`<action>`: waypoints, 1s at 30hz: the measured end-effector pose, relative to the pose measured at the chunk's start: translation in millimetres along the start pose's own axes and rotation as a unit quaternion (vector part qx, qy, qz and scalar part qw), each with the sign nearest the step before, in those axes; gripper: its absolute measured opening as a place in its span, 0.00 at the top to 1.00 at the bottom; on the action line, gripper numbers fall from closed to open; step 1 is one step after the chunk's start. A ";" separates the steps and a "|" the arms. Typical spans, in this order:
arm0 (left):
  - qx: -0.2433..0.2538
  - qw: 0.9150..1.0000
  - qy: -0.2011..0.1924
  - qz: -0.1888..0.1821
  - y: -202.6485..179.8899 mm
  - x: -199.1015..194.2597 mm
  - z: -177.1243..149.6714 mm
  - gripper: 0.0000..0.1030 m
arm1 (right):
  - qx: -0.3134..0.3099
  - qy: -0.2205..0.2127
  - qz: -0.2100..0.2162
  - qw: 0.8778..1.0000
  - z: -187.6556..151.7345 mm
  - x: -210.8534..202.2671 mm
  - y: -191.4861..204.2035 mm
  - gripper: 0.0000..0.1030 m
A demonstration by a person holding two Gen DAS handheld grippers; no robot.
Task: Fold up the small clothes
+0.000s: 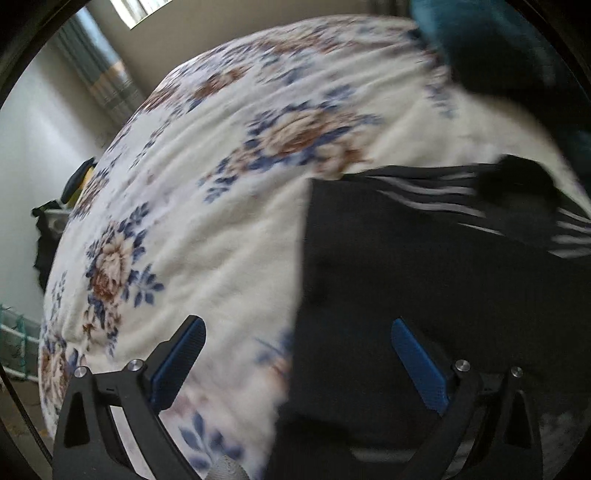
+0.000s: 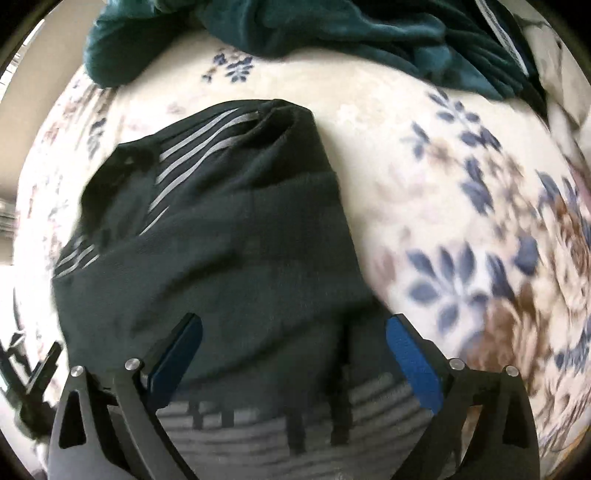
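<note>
Item: black striped shorts [image 2: 229, 236], partly folded on floral blanket [image 1: 221, 155]; final folds judged outstanding (teal garments [image 2: 332, 33] unfolded beyond). Left gripper [image 1: 297, 354] and right gripper [image 2: 293, 350]: fingers spread wide, holding nothing.

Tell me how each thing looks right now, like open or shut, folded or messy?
Left gripper: open, nothing between its pads.
Right gripper: open above the garment, gripping nothing.
Black striped garment: lying on the blanket, partly folded and rumpled.
Teal clothes: crumpled in a heap, not folded.
Floral blanket: spread out, gently wrinkled.
</note>
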State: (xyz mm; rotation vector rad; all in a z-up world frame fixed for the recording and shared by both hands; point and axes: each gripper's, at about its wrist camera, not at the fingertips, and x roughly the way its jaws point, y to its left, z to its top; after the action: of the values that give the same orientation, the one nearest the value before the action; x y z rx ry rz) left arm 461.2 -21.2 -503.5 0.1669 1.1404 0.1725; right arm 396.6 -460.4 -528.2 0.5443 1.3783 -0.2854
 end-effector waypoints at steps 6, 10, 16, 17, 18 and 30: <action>0.053 0.998 0.039 -0.025 -63.4 -60.8 -64.9 0.00 | -0.020 0.035 0.008 0.999 -49.0 -52.4 -47.4 0.02; 0.085 0.993 0.072 -0.043 -124.6 -111.7 -130.6 0.00 | -0.046 0.081 0.033 0.995 -73.8 -67.6 -90.0 0.02; 0.121 0.978 0.153 -0.068 -237.0 -150.0 -222.2 0.00 | -0.114 0.144 0.059 0.981 -72.0 -86.0 -169.3 0.02; 0.125 0.976 0.164 -0.064 -253.9 -152.1 -234.3 0.00 | -0.125 0.147 0.061 0.979 -64.6 -88.2 -178.5 0.02; 0.123 0.975 0.172 -0.066 -270.5 -154.4 -245.9 0.00 | -0.132 0.149 0.061 0.978 -59.6 -90.4 -188.4 0.02; 0.100 0.974 0.186 -0.080 -380.3 -118.4 -289.5 0.26 | -0.164 0.157 0.113 0.967 12.3 -46.4 -198.6 0.02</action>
State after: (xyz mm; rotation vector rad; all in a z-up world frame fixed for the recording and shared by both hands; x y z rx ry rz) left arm 168.4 -405.2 -600.0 0.2254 1.5392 -0.0591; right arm 299.6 -640.1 -521.0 0.4757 1.6122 0.2228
